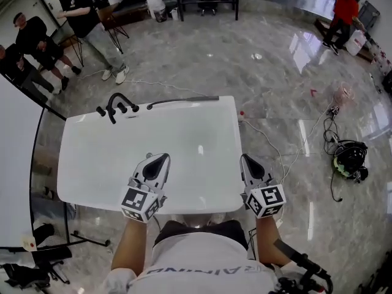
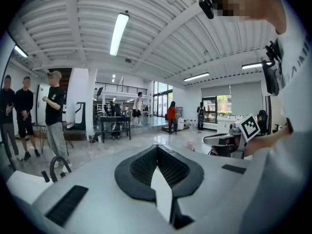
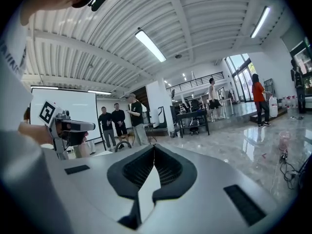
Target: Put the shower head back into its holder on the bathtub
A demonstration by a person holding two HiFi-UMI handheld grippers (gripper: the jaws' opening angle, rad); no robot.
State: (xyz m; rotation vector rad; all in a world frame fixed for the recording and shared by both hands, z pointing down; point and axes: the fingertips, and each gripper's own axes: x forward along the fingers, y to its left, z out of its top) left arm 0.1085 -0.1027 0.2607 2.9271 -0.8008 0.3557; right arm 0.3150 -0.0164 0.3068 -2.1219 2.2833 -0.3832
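1. Nothing of the task appears done. The bathtub (image 1: pixel 92 164) fills the middle of the head view, and what seems to be the shower head (image 1: pixel 184 100), a slim dark wand, lies flat along the far rim, out of any cradle.
2. The black tap fitting (image 1: pixel 116 108) stands at the far left corner of the tub, just left of the wand's near end. The holder is probably part of it, though its exact shape is too small to tell.
3. The left gripper (image 1: pixel 162 158) hovers over the near part of the tub with its jaws pressed together and nothing between them.
4. The right gripper (image 1: pixel 247 160) hangs at the tub's near right edge, also closed up and empty. Its own view shows only the room and bystanders (image 3: pixel 117 126) beyond its jaws.
5. Both grippers are well apart from the wand.
6. Left to do, as I judge it: reach across the tub, open a gripper, take the wand, lift it and seat it in the holder at the corner.
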